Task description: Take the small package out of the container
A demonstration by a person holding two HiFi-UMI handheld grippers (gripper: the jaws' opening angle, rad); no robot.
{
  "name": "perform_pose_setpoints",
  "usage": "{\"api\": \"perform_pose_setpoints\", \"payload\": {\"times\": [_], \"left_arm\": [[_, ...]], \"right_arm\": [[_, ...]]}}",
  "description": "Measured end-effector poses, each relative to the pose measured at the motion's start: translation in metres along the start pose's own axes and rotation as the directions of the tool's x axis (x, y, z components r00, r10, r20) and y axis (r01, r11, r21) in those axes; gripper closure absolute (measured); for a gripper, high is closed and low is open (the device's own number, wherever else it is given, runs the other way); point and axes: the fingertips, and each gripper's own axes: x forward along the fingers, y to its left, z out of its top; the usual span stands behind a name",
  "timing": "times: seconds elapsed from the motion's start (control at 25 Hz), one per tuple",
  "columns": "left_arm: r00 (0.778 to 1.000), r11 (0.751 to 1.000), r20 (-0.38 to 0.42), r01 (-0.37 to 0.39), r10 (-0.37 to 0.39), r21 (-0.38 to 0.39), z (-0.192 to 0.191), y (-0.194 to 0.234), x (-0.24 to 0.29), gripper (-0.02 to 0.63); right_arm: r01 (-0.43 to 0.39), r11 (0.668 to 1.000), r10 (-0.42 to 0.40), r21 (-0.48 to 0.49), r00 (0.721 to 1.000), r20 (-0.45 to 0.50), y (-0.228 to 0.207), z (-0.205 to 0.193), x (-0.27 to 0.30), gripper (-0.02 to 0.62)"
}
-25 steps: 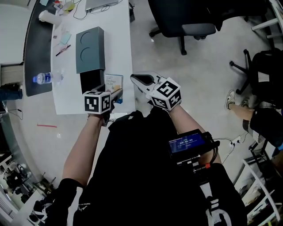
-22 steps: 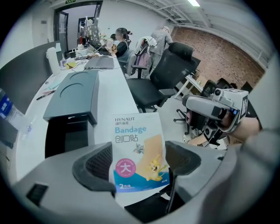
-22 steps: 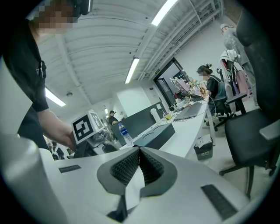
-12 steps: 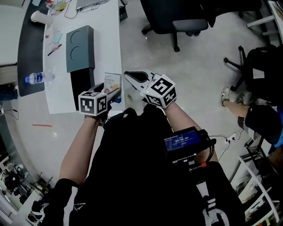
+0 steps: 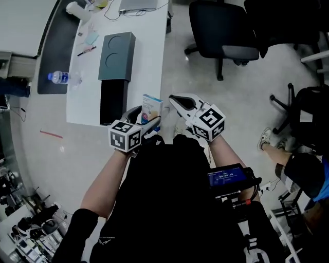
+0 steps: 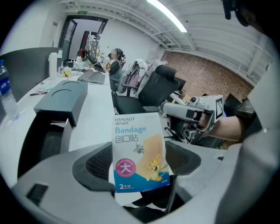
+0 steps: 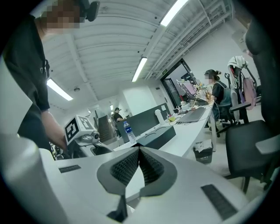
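A small white and blue bandage package (image 5: pixel 151 106) (image 6: pixel 139 153) stands upright between the jaws of my left gripper (image 5: pixel 145 116) (image 6: pixel 140 161), which is shut on it. In the head view it hangs over the near right corner of the white table (image 5: pixel 149 46). The container, an open black box (image 5: pixel 113 101) with a grey-green lid part (image 5: pixel 117 56) behind it, lies just left of the package. My right gripper (image 5: pixel 178 100) (image 7: pixel 139 162) is shut with nothing in it, close to the package's right side, off the table edge.
A water bottle (image 5: pixel 60 77) (image 7: pixel 127 130), a pen (image 5: pixel 86 50) and a laptop (image 5: pixel 139 4) lie further back on the table. Black office chairs (image 5: pixel 226 36) stand on the floor to the right. The left gripper's marker cube (image 7: pixel 78 126) shows in the right gripper view.
The head view has swung, so the table now sits further right in the picture. The left gripper still holds the package, and the right gripper has come a little closer to it.
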Motion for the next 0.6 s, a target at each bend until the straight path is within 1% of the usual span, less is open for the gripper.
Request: {"api": "perform_pose_setpoints", "payload": {"times": [0.2,0.44,0.6], "left_arm": [[0.991,0.999,0.124,-0.041,0.04,0.005,0.005,0.006,-0.024,0.225],[0.979,0.997,0.186,-0.077,0.078,-0.014,0.006,0.004,-0.049,0.225],[0.968,0.995,0.229,-0.096,0.099,-0.026,0.005,0.011,-0.058,0.225]], "right_arm": [[-0.042,0.998,0.042,-0.051,0.999,-0.001,0.008,0.01,0.0,0.571],[-0.056,0.997,0.056,-0.049,0.998,-0.015,0.02,0.011,-0.003,0.571],[-0.077,0.995,0.076,-0.057,0.997,-0.014,0.025,0.009,0.007,0.571]]}}
